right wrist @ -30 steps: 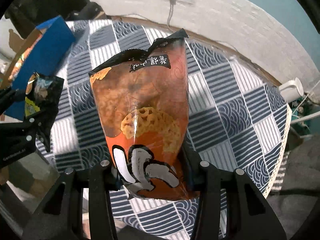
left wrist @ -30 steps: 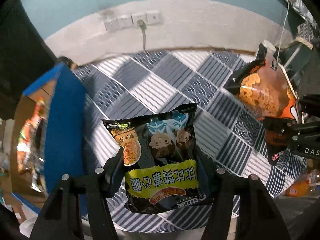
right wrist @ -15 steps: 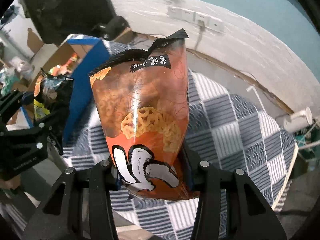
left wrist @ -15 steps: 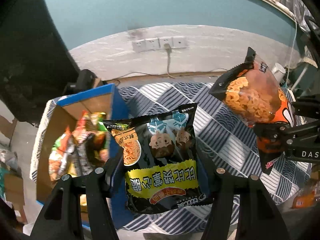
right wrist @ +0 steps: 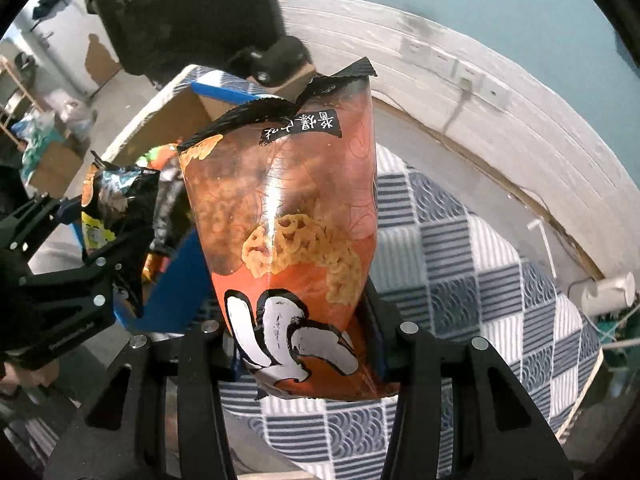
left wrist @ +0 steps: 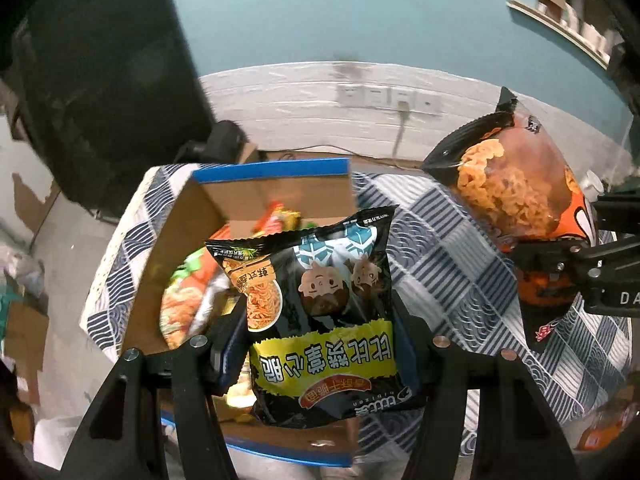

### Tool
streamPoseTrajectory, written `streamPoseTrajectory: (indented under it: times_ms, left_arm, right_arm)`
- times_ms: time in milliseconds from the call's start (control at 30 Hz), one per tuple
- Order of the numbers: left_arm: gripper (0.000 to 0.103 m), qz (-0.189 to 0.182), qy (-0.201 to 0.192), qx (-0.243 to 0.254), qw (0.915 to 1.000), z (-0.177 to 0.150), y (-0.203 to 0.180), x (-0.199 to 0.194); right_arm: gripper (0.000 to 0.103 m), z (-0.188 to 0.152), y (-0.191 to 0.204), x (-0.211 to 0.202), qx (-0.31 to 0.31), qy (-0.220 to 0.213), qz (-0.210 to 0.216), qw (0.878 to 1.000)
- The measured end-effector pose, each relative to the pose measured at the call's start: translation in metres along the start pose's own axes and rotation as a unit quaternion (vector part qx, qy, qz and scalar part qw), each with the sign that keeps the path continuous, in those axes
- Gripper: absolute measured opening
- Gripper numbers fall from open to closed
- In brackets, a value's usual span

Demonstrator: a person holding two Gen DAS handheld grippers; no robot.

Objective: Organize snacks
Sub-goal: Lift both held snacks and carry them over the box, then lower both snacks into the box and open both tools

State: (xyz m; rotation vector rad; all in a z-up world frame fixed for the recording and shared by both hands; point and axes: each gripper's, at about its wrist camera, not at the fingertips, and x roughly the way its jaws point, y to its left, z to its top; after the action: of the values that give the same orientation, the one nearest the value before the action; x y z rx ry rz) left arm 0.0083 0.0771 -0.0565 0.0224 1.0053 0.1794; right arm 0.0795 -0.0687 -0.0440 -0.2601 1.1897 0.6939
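Note:
My left gripper (left wrist: 320, 344) is shut on a black snack bag (left wrist: 320, 312) with a yellow band, held in the air above an open cardboard box (left wrist: 280, 188) with blue edges. Several snack packets (left wrist: 188, 300) lie inside the box. My right gripper (right wrist: 300, 336) is shut on an orange snack bag (right wrist: 288, 240) showing fried curls. In the left wrist view the orange bag (left wrist: 512, 196) hangs to the right, over the tablecloth. In the right wrist view the black bag (right wrist: 112, 204) and the left gripper (right wrist: 84, 248) are at the left, by the box (right wrist: 188, 276).
A blue and white checked tablecloth (left wrist: 452, 276) covers the table. Behind it runs a white wall strip with power sockets (left wrist: 388, 98) and a hanging cable. A large dark object (left wrist: 100, 80) stands at the back left. A white cup (right wrist: 608, 292) sits off the table's right edge.
Both grippers have carried their bags leftwards and upwards across the table. The box, earlier at the far left edge of the left wrist view, now lies directly under the black bag.

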Motion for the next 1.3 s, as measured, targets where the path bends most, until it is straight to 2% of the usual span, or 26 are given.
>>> streamPoseTrajectory:
  times_ms: [167,533,867,1033,1067,1167,1300]
  left_arm:
    - [0.063,0.017,-0.003,-0.016,0.9997,-0.002,0.028,0.002]
    - [0.063,0.043,0.022,-0.054,0.9974,-0.015,0.078,0.026]
    - [0.064,0.051,0.04,-0.079,0.9947,-0.021,0.104,0.041]
    - [0.064,0.051,0.055,-0.091,0.993,-0.022,0.11,0.045]
    - [0.065,0.053,0.058,-0.089,0.993,-0.022,0.11,0.045]
    - [0.077,0.067,0.054,-0.08,0.993,-0.021,0.109,0.041]
    - [0.08,0.072,0.04,-0.075,0.9938,-0.018,0.106,0.028]
  right_arm:
    - [0.045,0.024,0.026,0.014,-0.014,0.006,0.01,1.0]
    - [0.045,0.066,0.076,0.049,-0.033,0.023,0.038,0.998]
    - [0.045,0.085,0.104,0.077,-0.037,0.038,0.058,0.997]
    - [0.05,0.088,0.108,0.08,-0.041,0.031,0.076,0.996]
    - [0.051,0.088,0.108,0.078,-0.043,0.026,0.074,0.996]
    - [0.061,0.089,0.108,0.071,-0.043,0.011,0.078,0.996]
    - [0.062,0.089,0.104,0.059,-0.033,-0.001,0.079,0.996]
